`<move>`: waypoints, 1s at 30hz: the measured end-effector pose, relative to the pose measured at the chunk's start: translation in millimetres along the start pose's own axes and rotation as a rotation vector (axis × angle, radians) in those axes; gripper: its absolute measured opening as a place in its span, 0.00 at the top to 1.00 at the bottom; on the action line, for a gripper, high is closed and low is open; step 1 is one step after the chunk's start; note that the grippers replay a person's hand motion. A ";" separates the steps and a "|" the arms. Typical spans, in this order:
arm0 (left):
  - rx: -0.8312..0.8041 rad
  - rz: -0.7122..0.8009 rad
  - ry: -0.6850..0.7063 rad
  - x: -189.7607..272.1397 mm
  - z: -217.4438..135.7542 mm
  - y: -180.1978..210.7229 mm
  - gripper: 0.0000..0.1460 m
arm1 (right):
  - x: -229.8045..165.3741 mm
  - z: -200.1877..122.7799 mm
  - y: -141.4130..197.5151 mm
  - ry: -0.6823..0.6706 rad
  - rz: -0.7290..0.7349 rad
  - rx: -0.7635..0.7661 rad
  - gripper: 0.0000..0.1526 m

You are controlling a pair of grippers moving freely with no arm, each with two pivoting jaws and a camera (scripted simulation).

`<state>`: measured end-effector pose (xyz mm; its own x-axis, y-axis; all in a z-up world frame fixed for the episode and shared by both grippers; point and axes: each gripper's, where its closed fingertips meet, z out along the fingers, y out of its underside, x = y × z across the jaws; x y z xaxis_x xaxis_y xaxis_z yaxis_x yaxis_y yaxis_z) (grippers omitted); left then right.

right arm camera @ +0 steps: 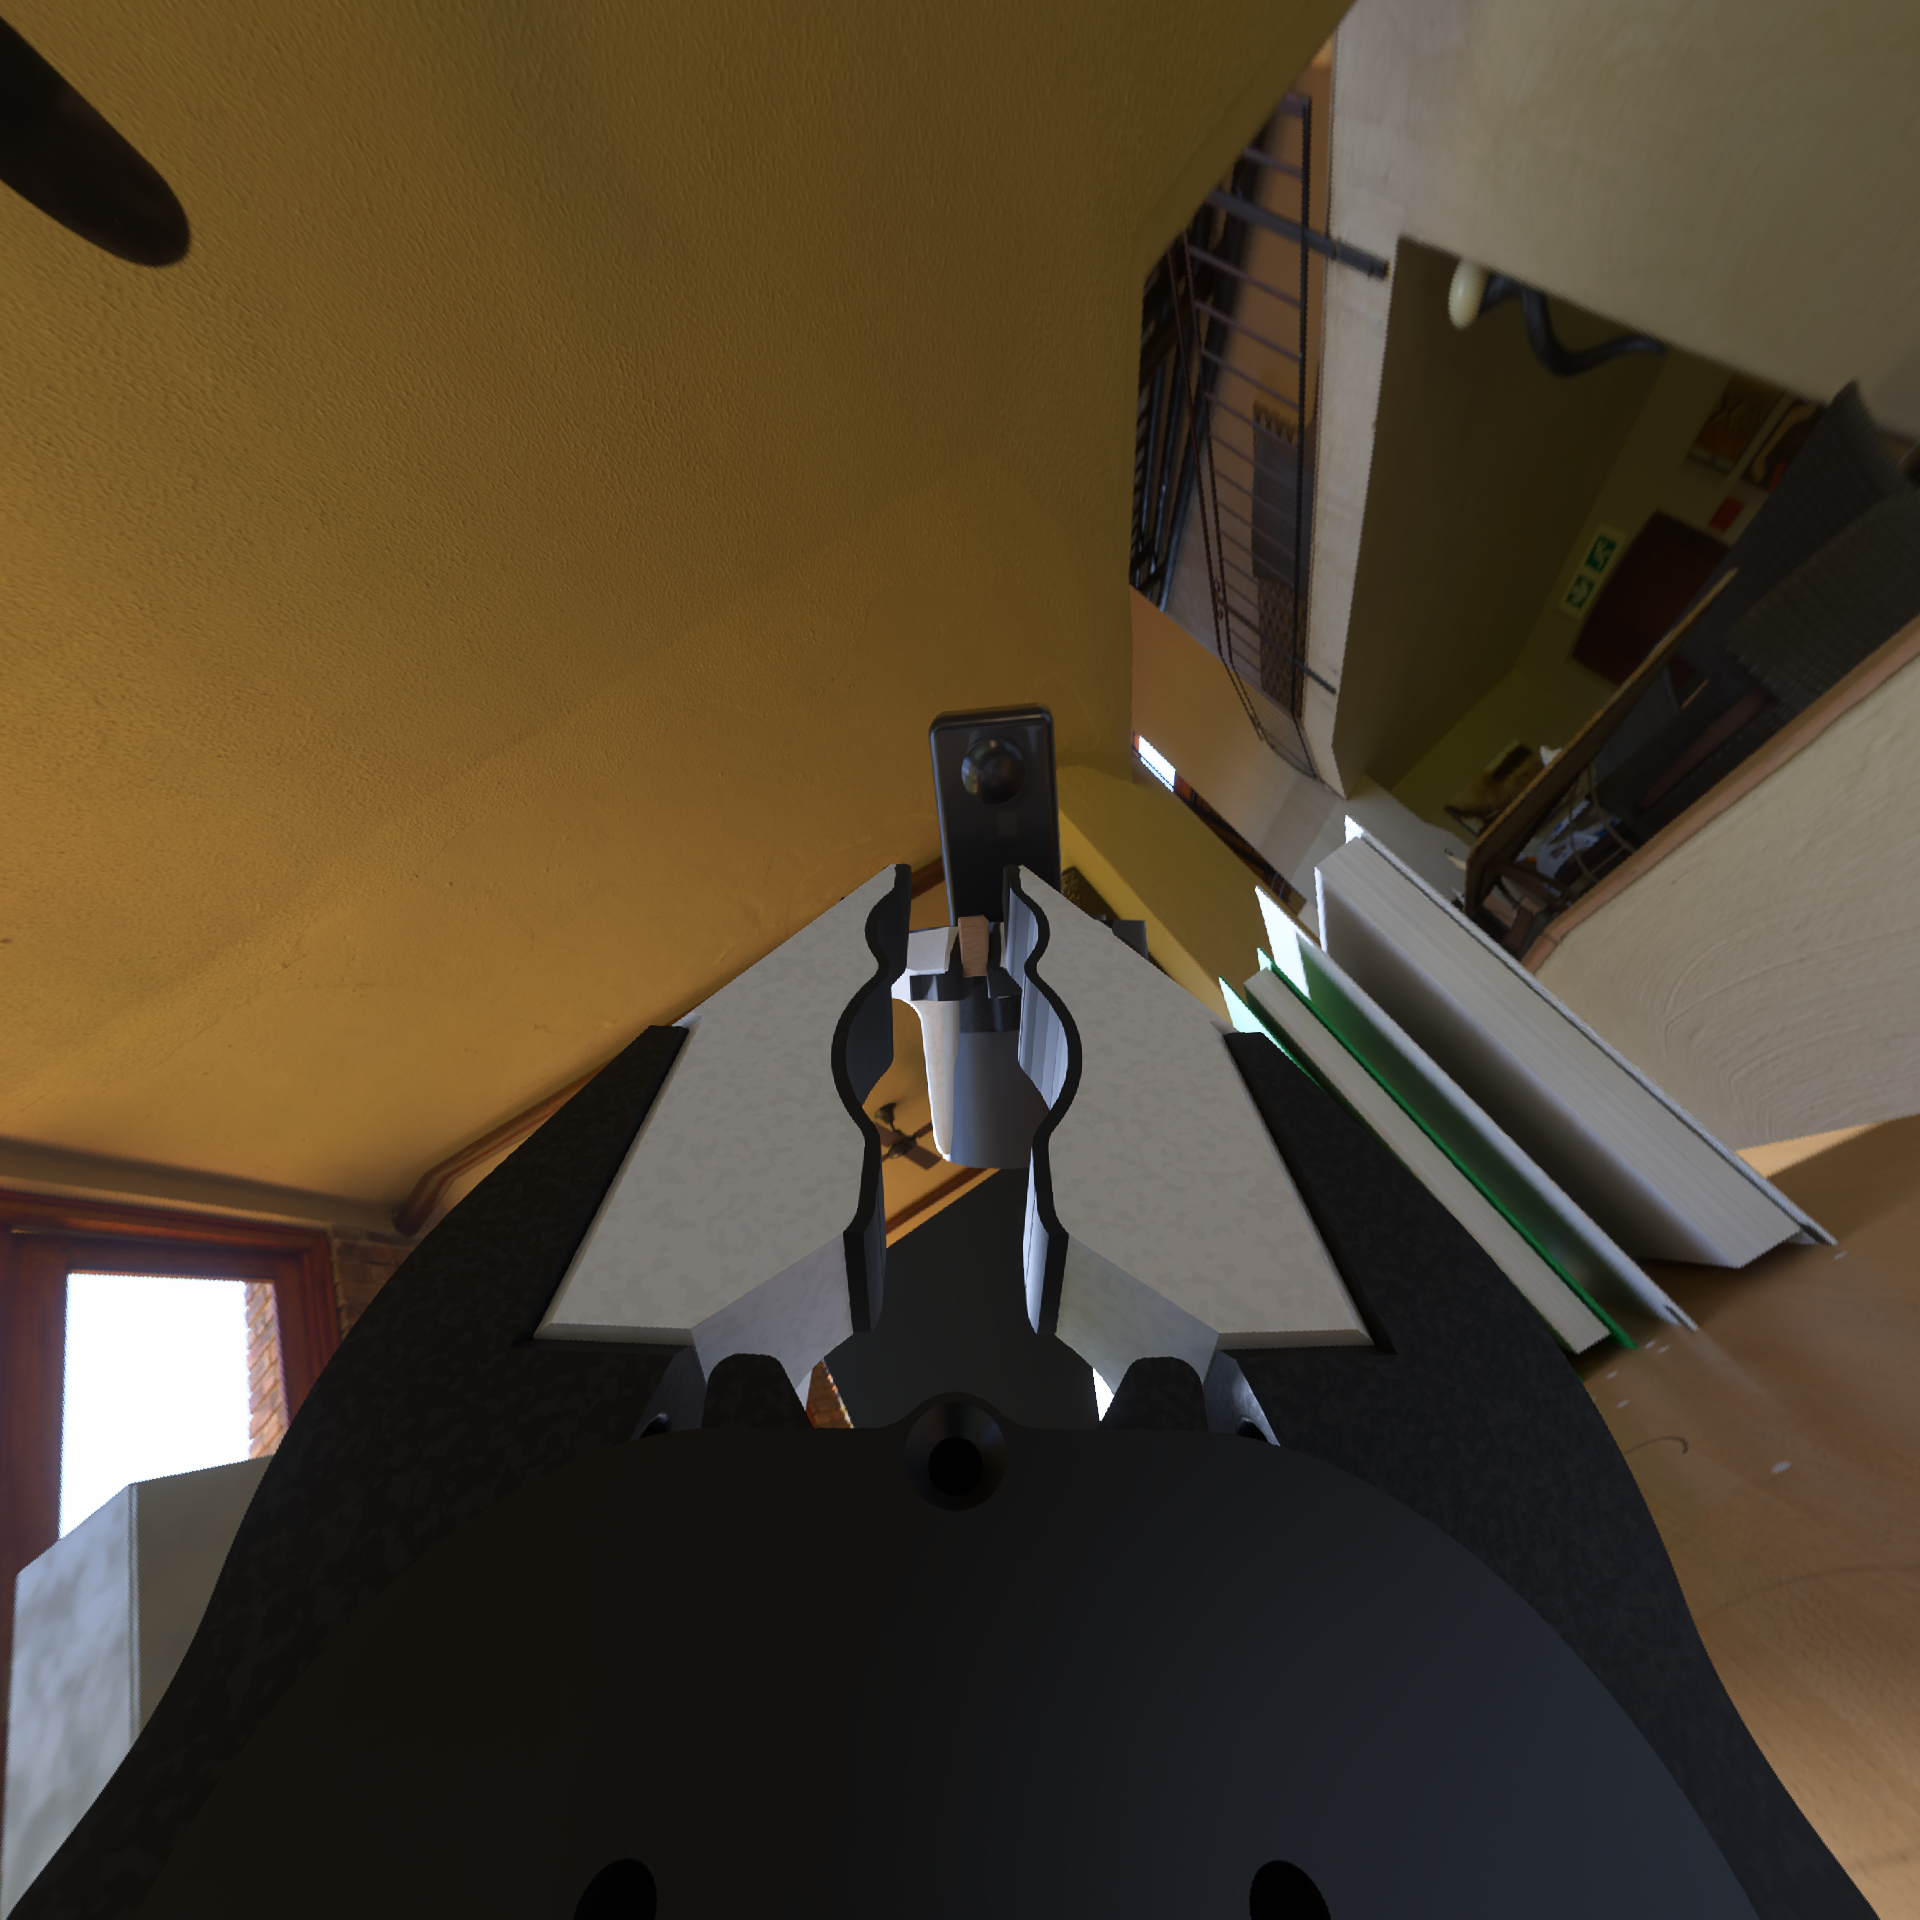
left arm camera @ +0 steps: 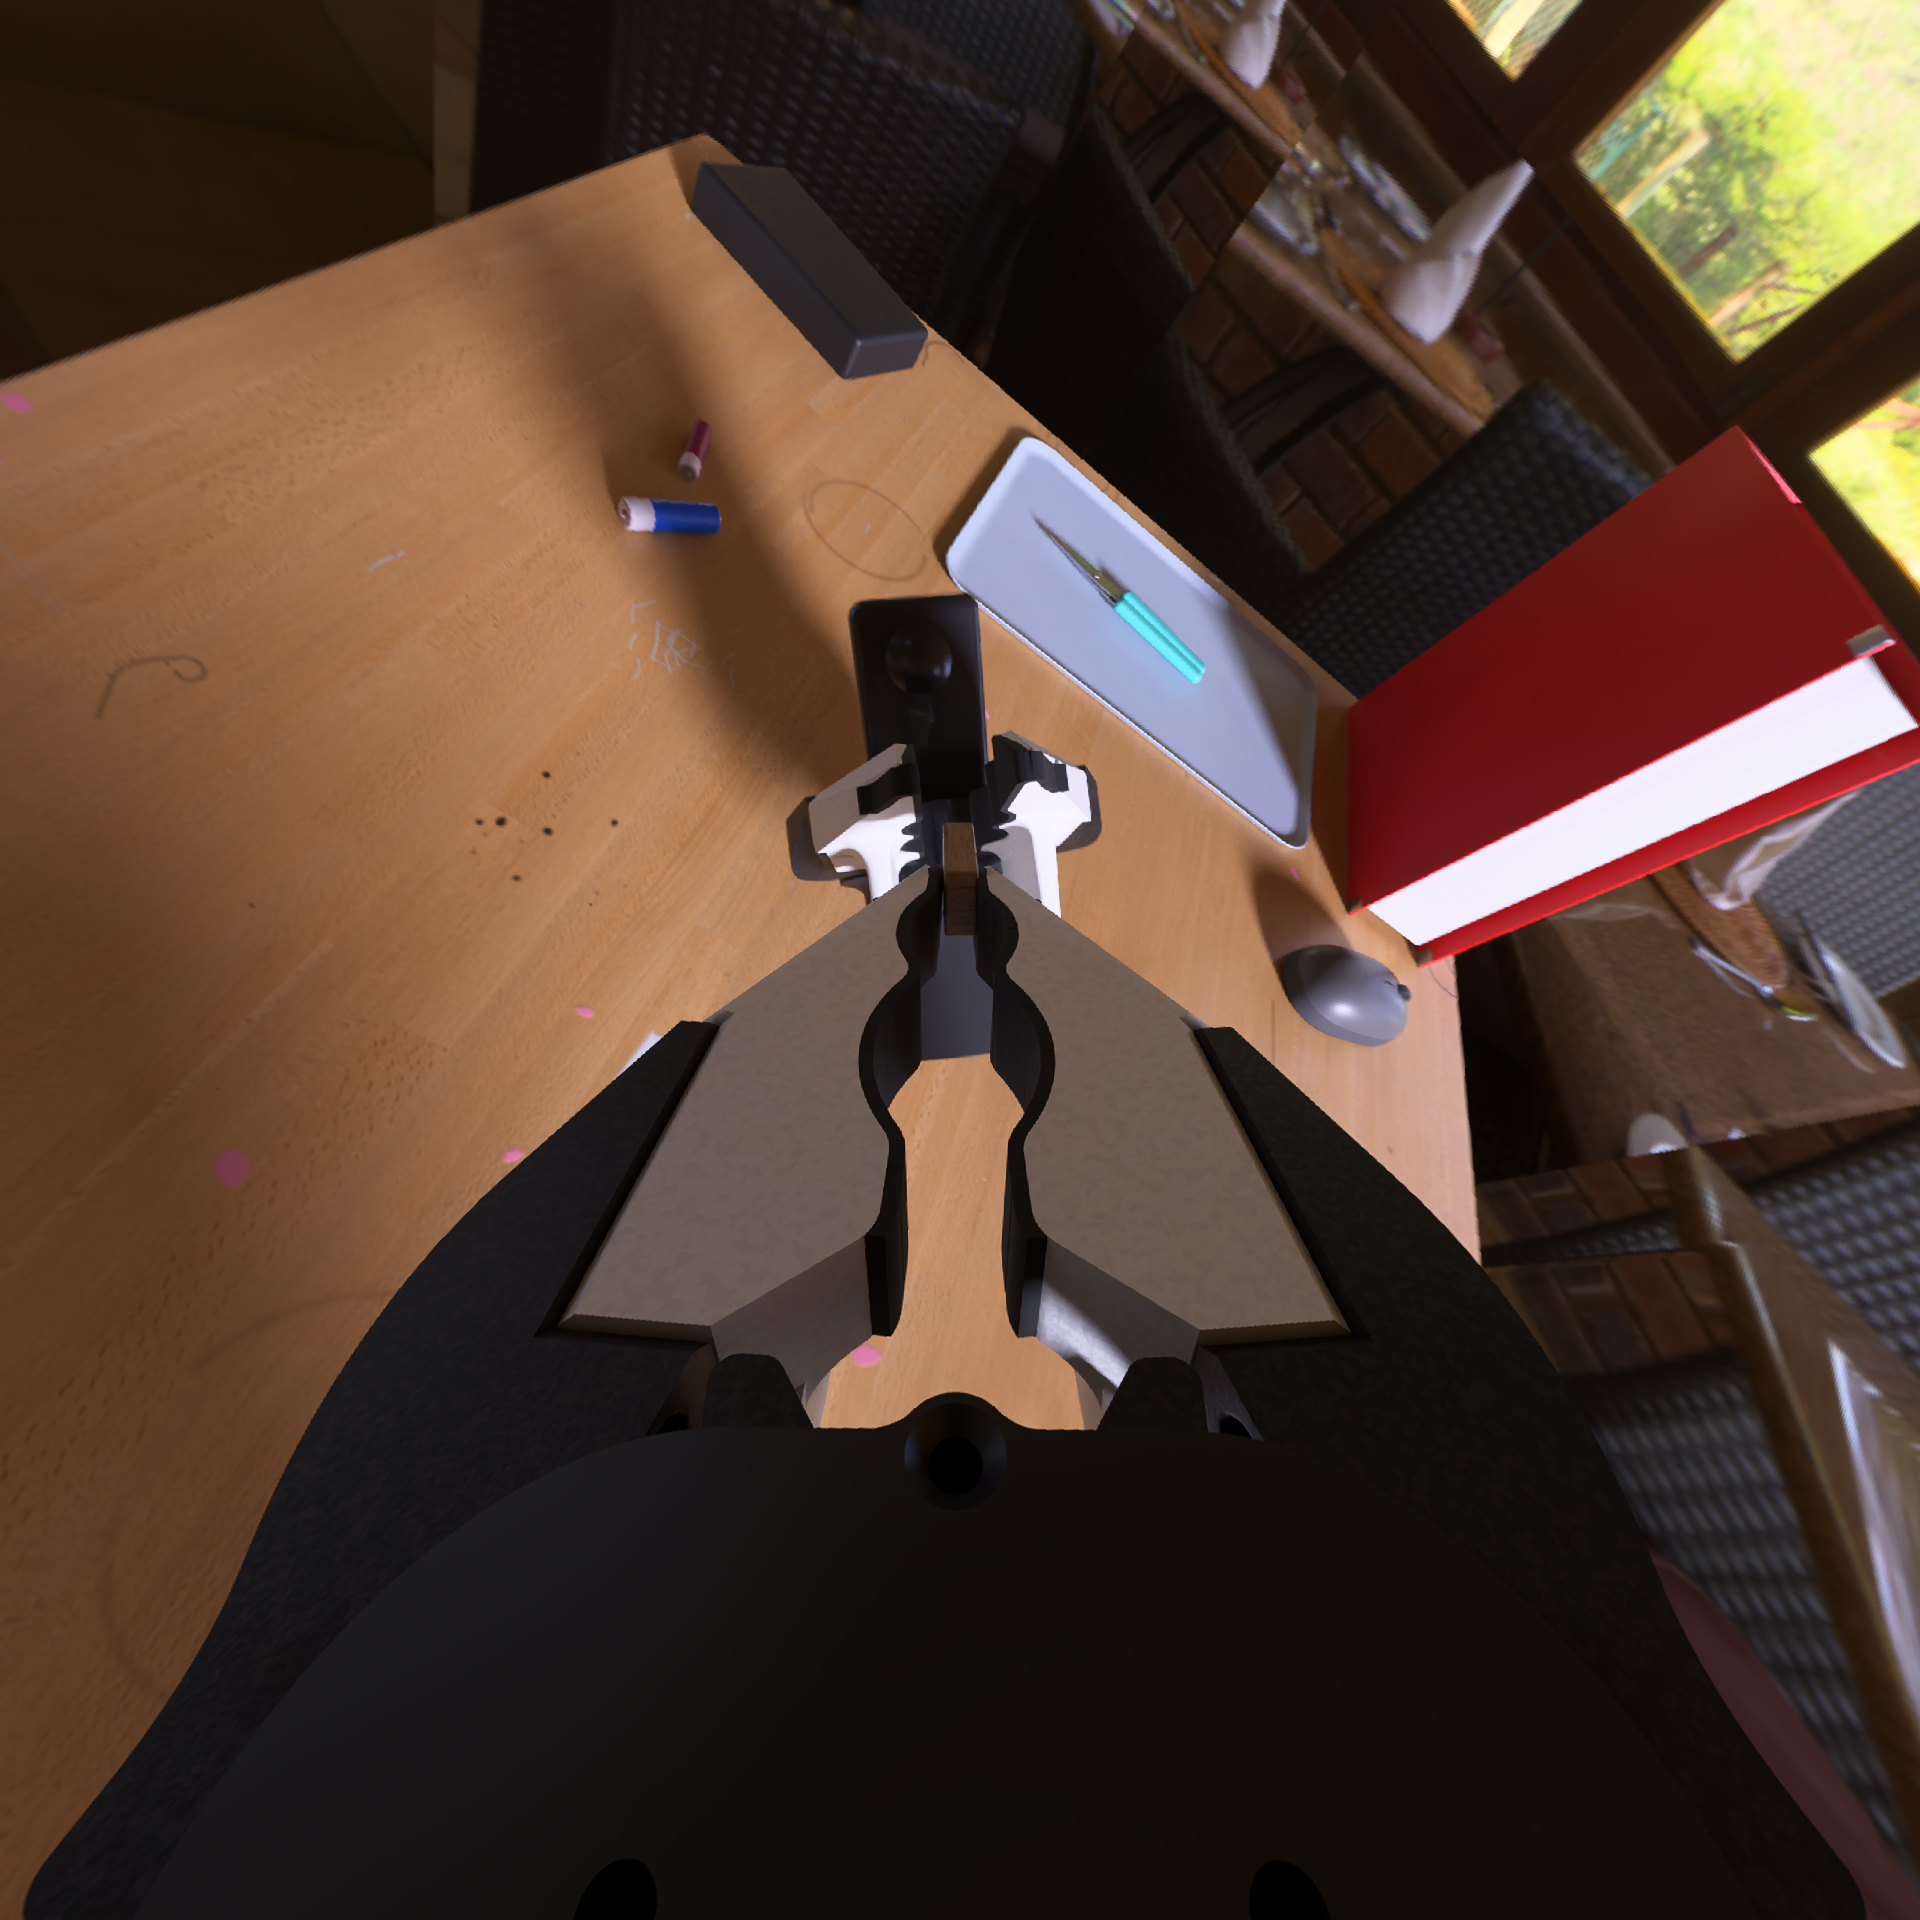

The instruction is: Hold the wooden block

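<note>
**Both claws pinching the same little wooden block, tip to tip**

So the left claw is angled down over the table with its tan fingers drawn in tight at the tips, clamped on one end of a small wooden block. The block is up off the table, held in the air. The right claw comes in from the opposite side, white with ribbed black pads, and it's clamped on the far end of the same block, so the two are basically nose to nose with the block bridging them.

From the right wrist view you get the mirror of that: the right claw points upward toward a yellow-ochre ceiling, its white fingers closed in at the tips, a sliver of the wooden block between them, and the left claw facing back at it.

Stuff lying around on the table: a grey tray with a teal-handled pointed tool on it, a red binder just beside the tray, a grey mouse near the binder, a dark rectangular box at the far edge, plus a blue battery and a smaller maroon one near each other. Some books are leaning at the right of the right wrist view.
</note>
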<state>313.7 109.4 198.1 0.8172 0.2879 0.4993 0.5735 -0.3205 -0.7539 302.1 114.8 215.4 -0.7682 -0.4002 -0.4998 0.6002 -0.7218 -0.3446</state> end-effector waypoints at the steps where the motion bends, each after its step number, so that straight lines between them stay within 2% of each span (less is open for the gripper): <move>1: 0.007 0.011 -0.012 0.3 2.2 -1.1 0.97 | -0.9 -0.3 -1.4 -0.002 -0.007 0.010 0.89; 6: 0.030 0.034 -0.026 2.4 6.9 -4.2 0.97 | -4.0 -1.7 -5.6 -0.013 -0.018 0.031 0.89; 11: 0.033 0.028 -0.025 1.3 7.6 -4.5 0.97 | -2.6 -3.6 -8.0 -0.023 0.030 0.048 0.89; 23: 0.026 0.031 -0.009 3.1 3.9 -4.2 0.97 | -4.1 -2.6 -7.9 -0.021 -0.007 -0.040 0.89; 30: 0.033 0.040 -0.012 3.5 0.1 -6.1 0.97 | -4.1 -4.2 -12.8 -0.021 0.004 -0.025 0.89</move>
<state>313.0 112.5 204.3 0.8387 0.2863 0.4632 0.5378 -0.3020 -0.7871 298.5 128.1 218.5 -0.7701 -0.4149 -0.4845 0.6085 -0.7057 -0.3630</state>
